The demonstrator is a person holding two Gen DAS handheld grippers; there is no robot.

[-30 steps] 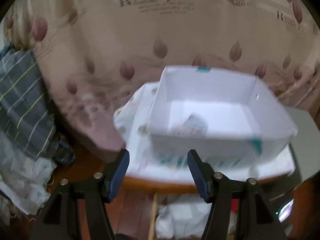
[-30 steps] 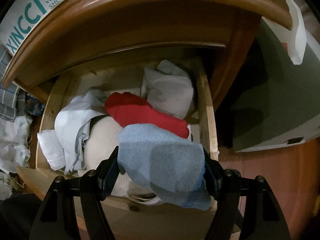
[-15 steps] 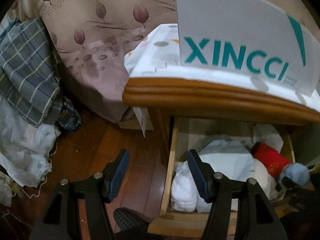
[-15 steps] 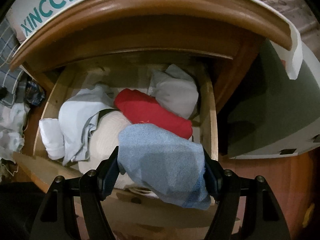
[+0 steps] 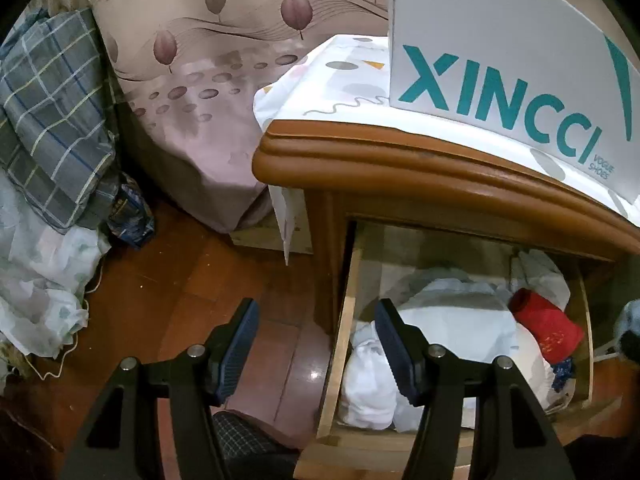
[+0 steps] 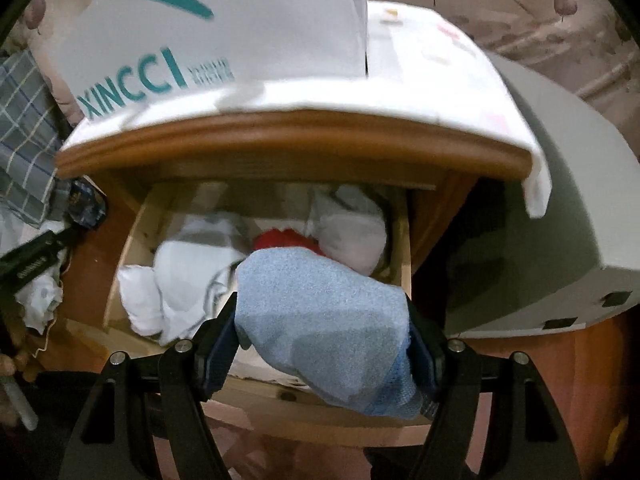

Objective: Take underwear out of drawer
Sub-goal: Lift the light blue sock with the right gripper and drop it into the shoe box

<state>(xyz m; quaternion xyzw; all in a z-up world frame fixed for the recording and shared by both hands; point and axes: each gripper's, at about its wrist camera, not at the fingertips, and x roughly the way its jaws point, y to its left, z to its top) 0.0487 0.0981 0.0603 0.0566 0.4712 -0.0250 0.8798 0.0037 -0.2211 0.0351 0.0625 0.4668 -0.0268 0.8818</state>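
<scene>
My right gripper [image 6: 322, 328] is shut on light blue underwear [image 6: 320, 320] and holds it above the front of the open wooden drawer [image 6: 404, 248]. The drawer holds white garments [image 6: 180, 276], a red one [image 6: 280, 238] and a grey-white one [image 6: 352, 236]. In the left wrist view the drawer [image 5: 344, 320] is at lower right with white clothes [image 5: 452, 320] and the red garment [image 5: 548, 328]; the blue underwear [image 5: 626, 316] shows at the right edge. My left gripper [image 5: 316, 344] is open and empty, over the drawer's left wall.
A white XINCCI shoe box [image 5: 500, 60] stands on the cloth-covered nightstand top [image 5: 328, 76]. A bed with a leaf-patterned sheet [image 5: 208, 60] is behind. Plaid and white fabrics [image 5: 44, 120] pile at left on the wood floor [image 5: 192, 300]. A grey panel [image 6: 560, 200] is to the right.
My right gripper has lifted and pulled back with the blue underwear, so more of the nightstand top shows. My left gripper has tilted down from the box to the drawer.
</scene>
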